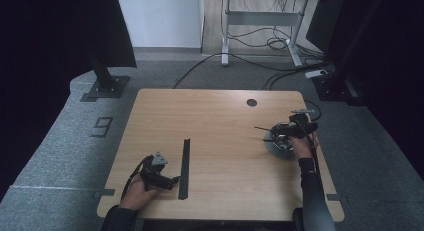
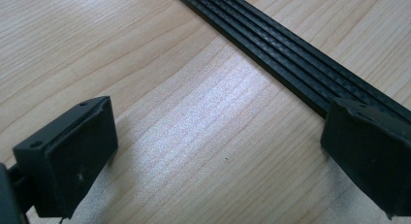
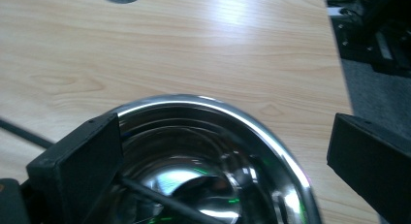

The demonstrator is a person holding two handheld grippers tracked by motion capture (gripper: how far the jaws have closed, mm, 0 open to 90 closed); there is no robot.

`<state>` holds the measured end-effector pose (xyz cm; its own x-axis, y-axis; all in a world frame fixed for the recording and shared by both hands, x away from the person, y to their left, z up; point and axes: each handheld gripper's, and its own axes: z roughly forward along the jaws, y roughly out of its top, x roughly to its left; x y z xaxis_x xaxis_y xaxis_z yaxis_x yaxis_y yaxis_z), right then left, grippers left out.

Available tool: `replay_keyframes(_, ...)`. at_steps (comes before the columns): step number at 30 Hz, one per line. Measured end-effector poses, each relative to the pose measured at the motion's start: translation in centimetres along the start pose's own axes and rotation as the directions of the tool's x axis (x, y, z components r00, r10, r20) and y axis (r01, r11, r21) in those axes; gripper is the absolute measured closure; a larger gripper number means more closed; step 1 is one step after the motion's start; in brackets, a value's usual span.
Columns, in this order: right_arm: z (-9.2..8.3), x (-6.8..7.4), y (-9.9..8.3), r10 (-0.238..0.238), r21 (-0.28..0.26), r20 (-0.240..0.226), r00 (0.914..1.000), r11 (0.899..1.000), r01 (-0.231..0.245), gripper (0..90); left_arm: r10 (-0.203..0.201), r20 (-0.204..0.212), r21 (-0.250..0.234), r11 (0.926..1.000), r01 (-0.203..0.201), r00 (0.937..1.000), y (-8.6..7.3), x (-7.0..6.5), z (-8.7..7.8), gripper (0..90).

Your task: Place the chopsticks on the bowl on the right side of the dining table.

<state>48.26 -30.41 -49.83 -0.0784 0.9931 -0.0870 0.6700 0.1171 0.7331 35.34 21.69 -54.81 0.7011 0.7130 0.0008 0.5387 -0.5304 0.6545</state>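
Note:
A long black ribbed strip (image 1: pixel 184 167) lies flat on the wooden table (image 1: pixel 215 121), left of centre. My left gripper (image 1: pixel 172 181) rests on the table just left of the strip's near end. In the left gripper view its jaws stand open (image 2: pixel 213 136) with bare wood between them, and the strip (image 2: pixel 271 44) runs past the right-hand jaw. My right gripper (image 1: pixel 292 129) hovers over a shiny steel bowl (image 1: pixel 279 145) near the right edge. In the right gripper view it is open (image 3: pixel 223 141) above the bowl's rim (image 3: pixel 242 115), with nothing in its grip. A thin black rod (image 3: pixel 160 197) lies in the bowl.
Thin black rods (image 1: pixel 263 129) stick out leftward from the bowl. A round cable hole (image 1: pixel 251 102) sits at the table's far right. The right table edge (image 3: pixel 339 83) is close to the bowl. Black stands (image 1: pixel 104 81) and floor cables (image 1: pixel 260 66) lie beyond the table.

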Motion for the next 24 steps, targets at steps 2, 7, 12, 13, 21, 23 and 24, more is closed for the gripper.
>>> replay_keyframes(2,0.0,-0.3,-0.1,0.010,0.008,-0.010,0.9999,1.000,-0.010,0.0,0.000,0.000,0.000,1.0000,0.000,1.0000,0.0,0.0,0.0,0.0)
replay_keyframes(7,0.4,0.0,-0.4,-0.003,0.031,-0.022,0.9997,1.000,0.004,0.0,0.000,0.000,0.000,1.0000,0.000,1.0000,0.0,0.0,0.0,0.0)
replay_keyframes(12,0.4,0.2,-0.6,-0.025,0.047,-0.033,0.9991,0.999,0.027,0.0,-0.002,-0.001,0.000,1.0000,0.002,1.0000,0.0,0.0,0.0,0.0)
replay_keyframes(13,0.4,0.2,-0.6,-0.028,0.053,-0.036,0.9989,0.998,0.030,0.0,-0.002,-0.001,0.000,1.0000,0.002,1.0000,0.0,0.0,0.0,0.0)
replay_keyframes(21,-2.3,-1.5,-1.2,-0.008,0.020,-0.058,0.9983,1.000,0.009,0.0,-0.003,-0.001,0.000,1.0000,0.003,1.0000,0.0,0.0,0.0,0.0)
replay_keyframes(23,-3.4,-2.3,-1.8,-0.003,0.005,-0.067,0.9977,1.000,0.003,1.9,-0.003,-0.001,0.000,1.0000,0.003,1.0000,0.0,0.0,0.0,0.0)
replay_keyframes(24,-3.4,-2.3,-1.8,-0.003,0.005,-0.067,0.9977,1.000,0.003,1.9,-0.003,-0.001,0.000,1.0000,0.003,1.0000,0.0,0.0,0.0,0.0)
